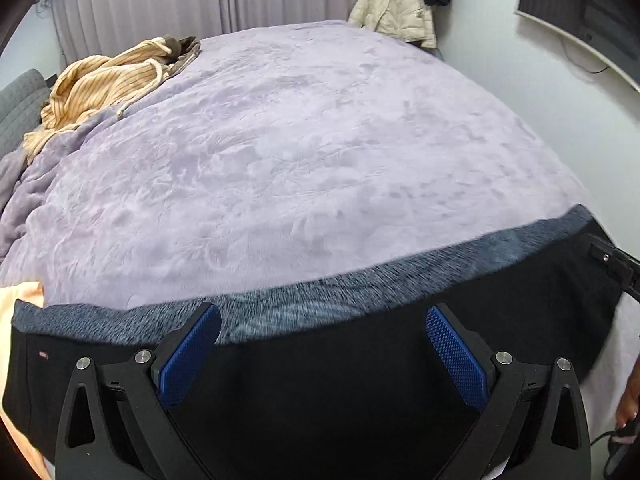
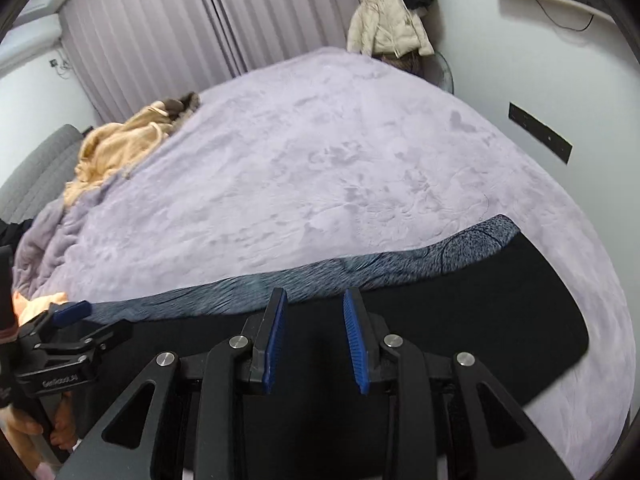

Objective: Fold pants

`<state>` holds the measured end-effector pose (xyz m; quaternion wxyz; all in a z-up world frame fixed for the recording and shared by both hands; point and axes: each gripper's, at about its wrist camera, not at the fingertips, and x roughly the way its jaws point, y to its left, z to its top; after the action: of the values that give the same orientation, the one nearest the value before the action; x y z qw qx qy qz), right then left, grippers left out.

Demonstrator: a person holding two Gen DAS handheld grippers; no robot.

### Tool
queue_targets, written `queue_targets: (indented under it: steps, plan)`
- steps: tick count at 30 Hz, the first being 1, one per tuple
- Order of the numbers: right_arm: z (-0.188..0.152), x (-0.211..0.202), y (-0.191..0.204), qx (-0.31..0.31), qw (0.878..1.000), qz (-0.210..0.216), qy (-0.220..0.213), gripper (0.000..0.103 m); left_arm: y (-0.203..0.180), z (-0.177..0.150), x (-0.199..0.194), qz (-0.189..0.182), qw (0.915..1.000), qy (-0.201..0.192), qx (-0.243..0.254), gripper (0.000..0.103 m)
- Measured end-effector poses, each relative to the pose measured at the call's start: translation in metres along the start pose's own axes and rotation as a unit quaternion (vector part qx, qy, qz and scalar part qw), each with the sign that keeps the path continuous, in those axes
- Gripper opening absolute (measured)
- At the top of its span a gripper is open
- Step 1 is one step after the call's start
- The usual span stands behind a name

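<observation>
Pants [image 1: 320,380] flat on blanket [image 1: 304,152], near edge; grey waistband [image 1: 360,292] on far side. Left gripper [image 1: 322,344] above pants, fingers wide apart, holding nothing. Right gripper [image 2: 314,336] above pants near waistband, fingers part open, empty. Judgement: fold not begun. Pinch both layers at waistband, lift level, both grippers together, avoid snagging blanket. Sweater [image 1: 100,84] far from pants, no obstacle.
</observation>
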<state>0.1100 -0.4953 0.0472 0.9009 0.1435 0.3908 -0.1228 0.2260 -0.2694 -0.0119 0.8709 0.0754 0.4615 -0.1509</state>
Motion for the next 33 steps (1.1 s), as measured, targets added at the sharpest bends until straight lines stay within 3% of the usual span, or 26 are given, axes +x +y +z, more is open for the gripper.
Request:
queue_targets:
  steps: [4, 13, 33]
  plan:
    - [-0.004, 0.041, -0.004, -0.015, 0.999, -0.013, 0.041, 0.033, 0.006, 0.004, 0.034, -0.003, 0.9991, 0.035, -0.025, 0.103]
    - [-0.006, 0.058, -0.019, 0.017, 0.999, -0.045, 0.024, 0.032, 0.011, 0.0, 0.049, -0.008, 0.9994, 0.009, -0.033, 0.103]
    - [-0.039, -0.016, -0.043, 0.085, 0.996, 0.011, -0.004, 0.039, -0.012, -0.002, 0.021, 0.019, 0.9997, 0.015, -0.011, 0.103]
